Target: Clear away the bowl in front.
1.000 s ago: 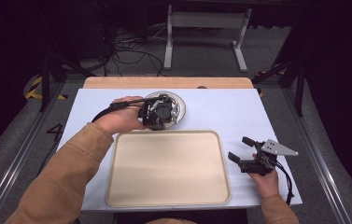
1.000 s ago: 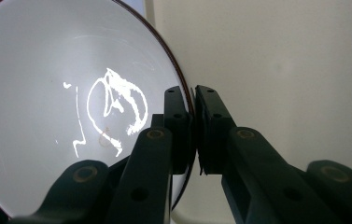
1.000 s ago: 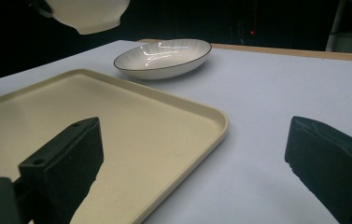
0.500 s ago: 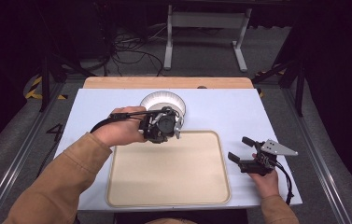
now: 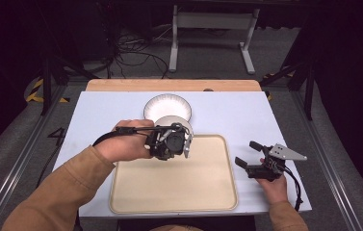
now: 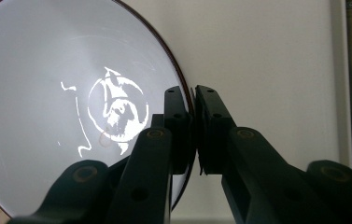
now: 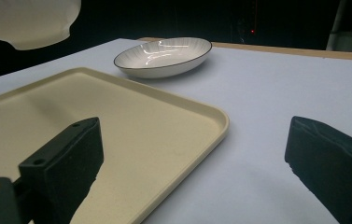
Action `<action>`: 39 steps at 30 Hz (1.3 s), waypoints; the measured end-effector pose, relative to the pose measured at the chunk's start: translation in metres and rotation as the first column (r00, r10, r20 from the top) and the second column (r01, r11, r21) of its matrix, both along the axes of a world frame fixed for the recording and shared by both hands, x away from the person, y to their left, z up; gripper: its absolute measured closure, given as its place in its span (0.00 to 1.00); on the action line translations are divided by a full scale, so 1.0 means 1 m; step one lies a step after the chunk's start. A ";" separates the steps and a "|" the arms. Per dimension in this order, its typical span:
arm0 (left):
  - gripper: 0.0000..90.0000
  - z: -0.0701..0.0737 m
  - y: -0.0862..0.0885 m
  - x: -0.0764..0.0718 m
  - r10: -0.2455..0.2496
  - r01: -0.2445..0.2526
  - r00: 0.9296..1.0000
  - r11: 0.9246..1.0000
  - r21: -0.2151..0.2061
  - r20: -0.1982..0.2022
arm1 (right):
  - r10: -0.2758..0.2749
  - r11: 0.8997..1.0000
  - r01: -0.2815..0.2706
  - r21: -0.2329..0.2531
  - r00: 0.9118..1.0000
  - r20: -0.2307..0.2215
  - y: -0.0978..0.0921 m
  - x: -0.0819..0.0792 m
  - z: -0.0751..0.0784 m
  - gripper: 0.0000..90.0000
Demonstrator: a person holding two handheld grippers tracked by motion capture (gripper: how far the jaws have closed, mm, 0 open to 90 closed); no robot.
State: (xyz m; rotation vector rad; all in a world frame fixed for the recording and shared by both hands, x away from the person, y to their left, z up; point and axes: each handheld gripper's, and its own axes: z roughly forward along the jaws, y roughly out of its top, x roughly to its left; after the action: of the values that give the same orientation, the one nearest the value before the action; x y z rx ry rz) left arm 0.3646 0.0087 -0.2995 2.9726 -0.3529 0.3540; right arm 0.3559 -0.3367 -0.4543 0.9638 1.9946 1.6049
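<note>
My left gripper (image 5: 185,143) pinches the rim of a small white ceramic bowl (image 6: 71,107), hanging just over the beige plastic tray's (image 5: 179,192) far edge; my right gripper (image 5: 252,155) waits wide open, empty.

Two bowls (image 5: 167,107) (image 6: 71,112), one tray (image 5: 179,192), two claws (image 5: 187,144) (image 5: 246,154).

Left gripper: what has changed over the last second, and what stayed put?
The left gripper, shut on a small white bowl, carried it from above the plate toward the person, over the tray's far edge. The right gripper stayed open beside the tray.
</note>
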 end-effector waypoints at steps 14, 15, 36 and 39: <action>0.93 -0.016 -0.007 -0.014 -0.027 0.028 0.999 0.999 0.040 -0.026 | 0.003 1.000 -0.003 0.000 1.000 0.000 0.000 0.000 0.000 0.06; 0.93 -0.018 -0.007 -0.015 -0.023 0.024 0.999 0.999 0.037 -0.028 | 0.003 1.000 -0.003 0.000 1.000 0.000 0.000 0.000 0.000 0.06; 0.93 -0.051 -0.017 -0.019 -0.056 0.064 0.994 0.994 0.085 -0.094 | 0.003 1.000 -0.003 0.000 1.000 -0.001 0.000 0.000 0.000 0.06; 0.93 -0.056 -0.017 -0.019 -0.057 0.066 0.993 0.994 0.085 -0.104 | 0.006 1.000 -0.006 -0.001 1.000 -0.002 0.000 0.000 0.000 0.06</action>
State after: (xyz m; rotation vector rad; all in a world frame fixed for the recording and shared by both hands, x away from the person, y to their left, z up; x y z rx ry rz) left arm 0.3460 -0.0086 -0.3553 3.0432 -0.4585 0.1841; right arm 0.3562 -0.3367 -0.4544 0.9600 2.0010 1.6061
